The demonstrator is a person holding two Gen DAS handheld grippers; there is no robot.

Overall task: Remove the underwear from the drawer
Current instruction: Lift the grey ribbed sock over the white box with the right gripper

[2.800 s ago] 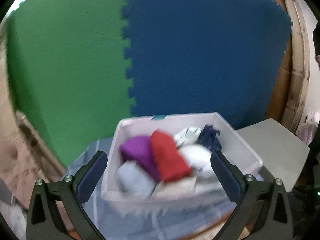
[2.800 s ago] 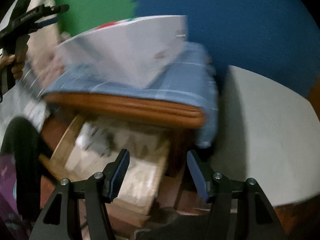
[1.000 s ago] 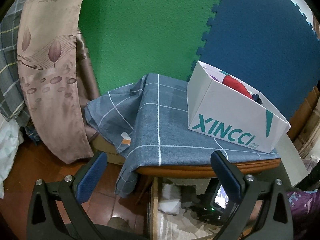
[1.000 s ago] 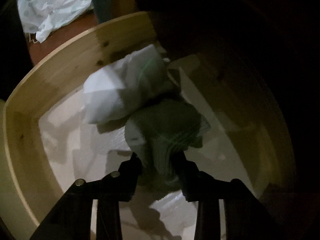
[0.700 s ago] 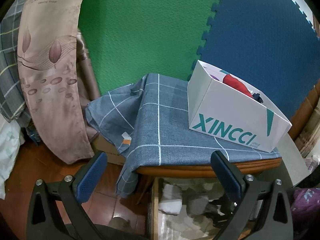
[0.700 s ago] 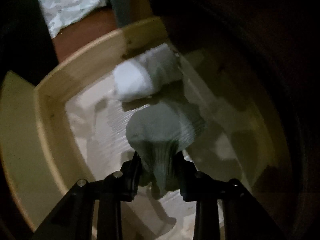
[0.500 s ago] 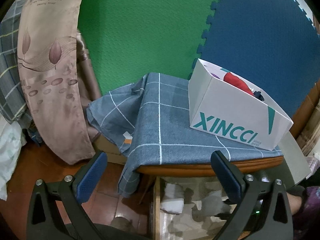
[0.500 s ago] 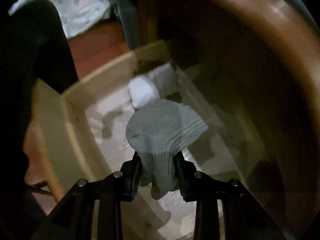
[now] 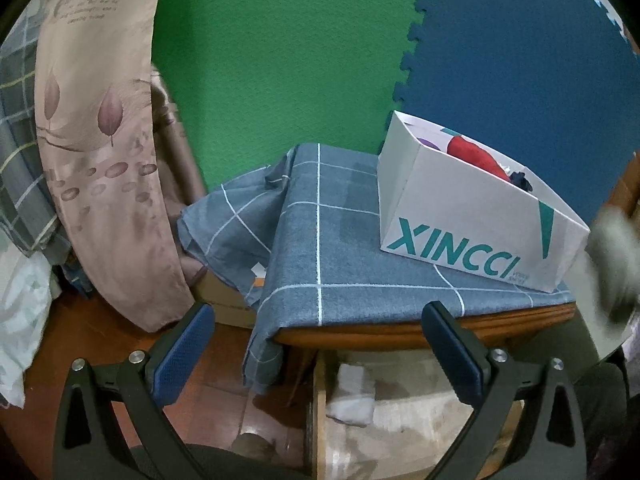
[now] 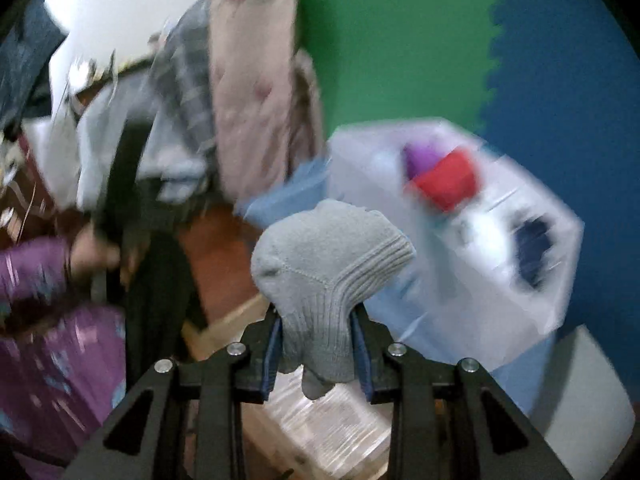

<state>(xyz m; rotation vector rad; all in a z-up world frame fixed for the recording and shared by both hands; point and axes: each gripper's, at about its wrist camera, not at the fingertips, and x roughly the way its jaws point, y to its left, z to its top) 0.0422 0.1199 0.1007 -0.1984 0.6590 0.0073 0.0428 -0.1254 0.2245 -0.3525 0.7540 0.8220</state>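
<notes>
In the left wrist view, the left gripper [image 9: 318,344] fills the bottom of the frame with its jaws spread wide and nothing between them. Behind it, at centre, stands a desk [image 9: 400,330] with a brown wooden edge, draped in a grey-blue checked cloth [image 9: 320,248] that hangs off the left side. On the cloth at centre right sits a white box [image 9: 460,232] printed XINCCI, holding a red bundle [image 9: 474,156] and other rolled fabric. Below the desk edge, at lower centre, the open drawer [image 9: 316,400] shows a white folded piece [image 9: 352,396] on its pale lining. A pinkish leaf-print curtain [image 9: 100,140] hangs at the left, green and blue foam mats [image 9: 280,60] cover the wall, and the floor [image 9: 224,384] at lower left is reddish wood. A blurred grey shape at the right edge cannot be made out. In the right wrist view, much of it smeared, the right gripper [image 10: 318,344] at bottom centre is clamped on the grey ribbed underwear [image 10: 328,264], which bulges above the pads, clear of the drawer whose pale lining shows below it. The box lies at the right of the frame, the curtain at upper centre, and a person's hand [image 10: 92,256] in a purple sleeve [image 10: 32,272] at the left.
</notes>
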